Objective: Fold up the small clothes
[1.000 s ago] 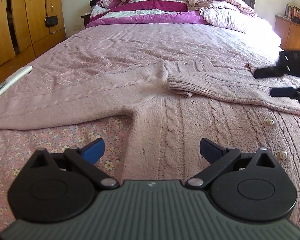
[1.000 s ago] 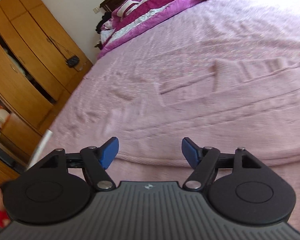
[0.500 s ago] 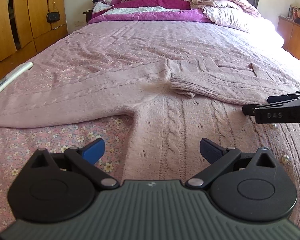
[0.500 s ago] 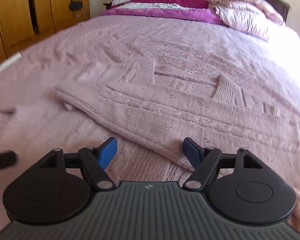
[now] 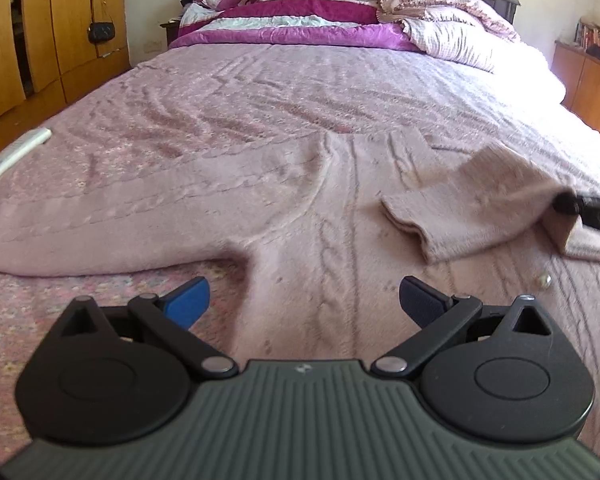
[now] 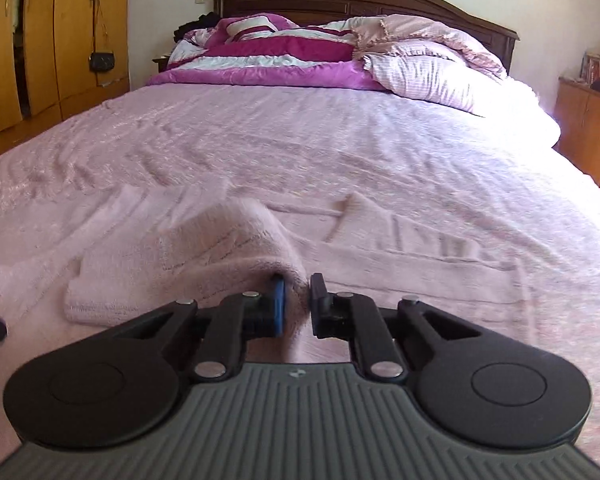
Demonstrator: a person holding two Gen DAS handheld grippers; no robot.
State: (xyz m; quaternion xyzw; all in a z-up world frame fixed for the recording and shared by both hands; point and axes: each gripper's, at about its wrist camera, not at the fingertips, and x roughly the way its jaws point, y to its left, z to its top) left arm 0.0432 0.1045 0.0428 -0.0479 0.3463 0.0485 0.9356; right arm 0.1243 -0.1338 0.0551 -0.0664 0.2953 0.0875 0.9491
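A pink cable-knit cardigan [image 5: 340,248] lay spread on the bed [image 5: 260,92], buttons up, its left sleeve [image 5: 100,216] stretched flat to the side. The right gripper [image 6: 296,304] had its fingers clenched on a pinch of the other sleeve [image 6: 204,256], which rose in a soft hump over the blue pad while its cuff [image 5: 408,220] rested on the cardigan's chest. The left gripper [image 5: 302,300] hovered low over the hem end of the body, its fingers released and grasping nothing.

The step in hand looked to be laying that sleeve across the front. To do it well, the pinch needed to stay firm but shallow, taking the sleeve alone and not the layer beneath or the bedspread. The carry should have been low and slow, since loose knit stretches and sags when hauled high. The sleeve was best set down straight across the chest, cuff flat, clear of the buttons [image 5: 544,279]. The free left gripper could have pressed the body down near the shoulder so the whole cardigan did not drag along.
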